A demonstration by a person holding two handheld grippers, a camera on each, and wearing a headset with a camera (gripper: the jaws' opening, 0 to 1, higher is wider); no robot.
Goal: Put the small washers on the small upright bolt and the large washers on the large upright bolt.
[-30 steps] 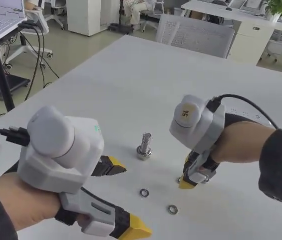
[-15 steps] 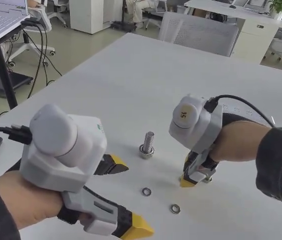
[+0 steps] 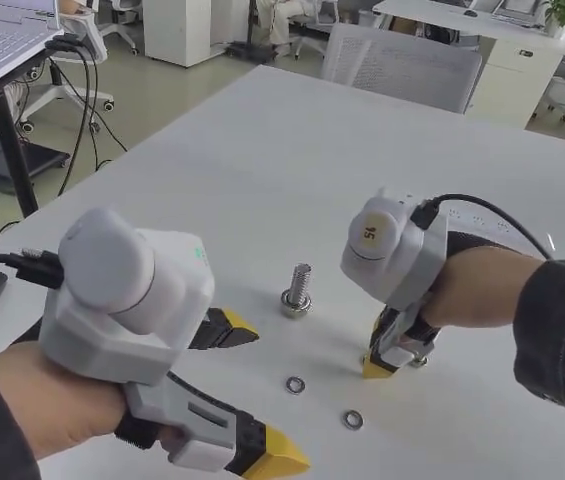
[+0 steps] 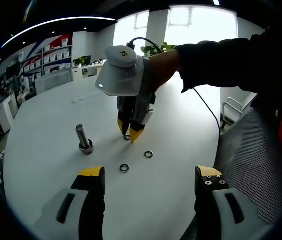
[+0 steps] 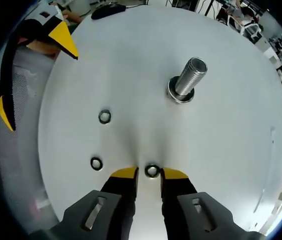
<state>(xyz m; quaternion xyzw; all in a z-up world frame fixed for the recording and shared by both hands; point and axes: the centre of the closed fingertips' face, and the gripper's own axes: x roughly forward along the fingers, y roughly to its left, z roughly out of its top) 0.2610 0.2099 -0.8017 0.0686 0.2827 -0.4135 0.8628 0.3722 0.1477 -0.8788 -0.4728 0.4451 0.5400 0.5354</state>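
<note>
A large upright bolt (image 3: 299,288) stands mid-table with a washer at its base (image 5: 179,95). Two loose washers lie in front of it (image 3: 295,384) (image 3: 353,419). My right gripper (image 3: 382,367) points straight down at the table, right of the bolt. Its yellow tips stand narrowly apart around a third washer (image 5: 152,171) that lies flat on the table, neither pad clearly pressing it. My left gripper (image 3: 259,393) hovers at the lower left, wide open with nothing between its jaws. In the left gripper view the bolt (image 4: 83,138) and the right gripper (image 4: 129,132) stand ahead.
The white table (image 3: 262,170) stretches bare beyond the bolt. A mesh chair back (image 3: 402,65) stands at its far edge. A desk with a laptop and hanging cables (image 3: 72,90) stands off to the left.
The head camera has shifted a little. The right gripper stays tip-down at the same spot on the table, and the left gripper holds its place.
</note>
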